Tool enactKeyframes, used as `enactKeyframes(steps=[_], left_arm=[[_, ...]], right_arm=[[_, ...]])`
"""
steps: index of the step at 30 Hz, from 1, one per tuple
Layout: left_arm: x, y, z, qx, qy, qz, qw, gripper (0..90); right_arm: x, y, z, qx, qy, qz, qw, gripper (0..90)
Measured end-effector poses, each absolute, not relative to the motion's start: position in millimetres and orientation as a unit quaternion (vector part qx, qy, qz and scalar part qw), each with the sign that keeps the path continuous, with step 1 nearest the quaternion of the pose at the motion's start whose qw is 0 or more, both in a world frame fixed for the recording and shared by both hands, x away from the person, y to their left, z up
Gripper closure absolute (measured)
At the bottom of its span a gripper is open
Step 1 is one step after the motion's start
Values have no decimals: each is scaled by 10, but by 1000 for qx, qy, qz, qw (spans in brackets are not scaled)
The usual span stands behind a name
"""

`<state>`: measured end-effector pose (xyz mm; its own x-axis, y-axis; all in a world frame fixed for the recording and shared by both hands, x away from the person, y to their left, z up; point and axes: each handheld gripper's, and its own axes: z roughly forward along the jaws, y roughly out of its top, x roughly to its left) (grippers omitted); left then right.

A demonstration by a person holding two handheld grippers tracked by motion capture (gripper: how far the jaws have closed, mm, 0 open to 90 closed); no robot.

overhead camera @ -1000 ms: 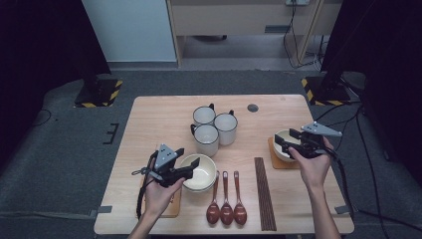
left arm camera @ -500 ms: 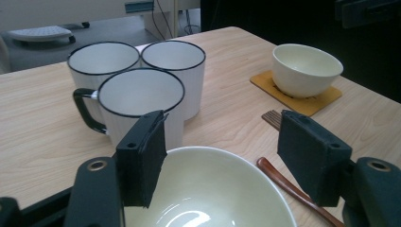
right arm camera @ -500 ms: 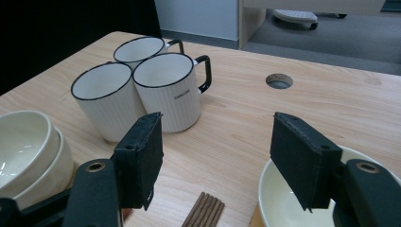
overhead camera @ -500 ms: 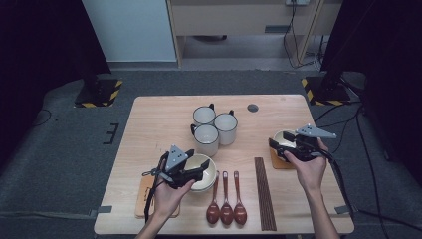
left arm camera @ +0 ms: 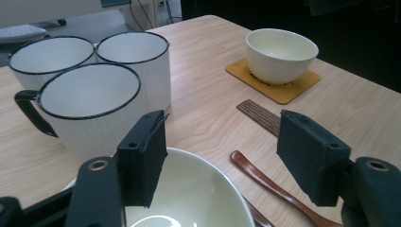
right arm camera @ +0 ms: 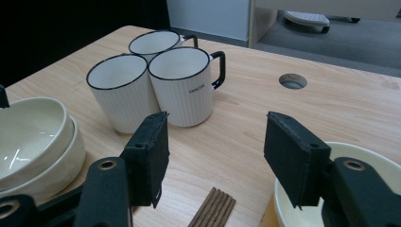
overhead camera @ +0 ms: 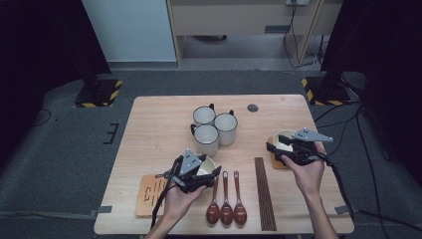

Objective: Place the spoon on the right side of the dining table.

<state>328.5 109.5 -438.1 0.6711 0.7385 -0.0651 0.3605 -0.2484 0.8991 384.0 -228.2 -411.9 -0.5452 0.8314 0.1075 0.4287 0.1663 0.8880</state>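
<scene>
Bowls are the work in hand: a cream bowl [overhead camera: 206, 166] sits at the front left of the worktop [overhead camera: 159, 134], apparently stacked in a second bowl as the right gripper view suggests, and another cream bowl [left arm camera: 281, 54] rests on an orange coaster [left arm camera: 274, 85] at the right. Left tongs [left arm camera: 227, 156] stand part open, one pad inside the near bowl's rim and the other outside, not visibly pressing. Right tongs [right arm camera: 213, 156] have just been closing, with one pad over the right bowl's rim [right arm camera: 331, 184] and no grip evident. Risks: a thin rim pinch may slip or tip the bowl; a lift could drag the nested bowl; the enamel mugs [overhead camera: 214, 127] and wooden spoons [overhead camera: 226, 199] stand near enough to be knocked.
</scene>
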Motion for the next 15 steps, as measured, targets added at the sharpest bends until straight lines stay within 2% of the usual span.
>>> enactKeyframes(steps=[15], left_arm=[[3201, 985, -4403, 776, 341, 181, 499, 342]], right_arm=[[3757, -2264, -4152, 417, 736, 493, 205, 427]])
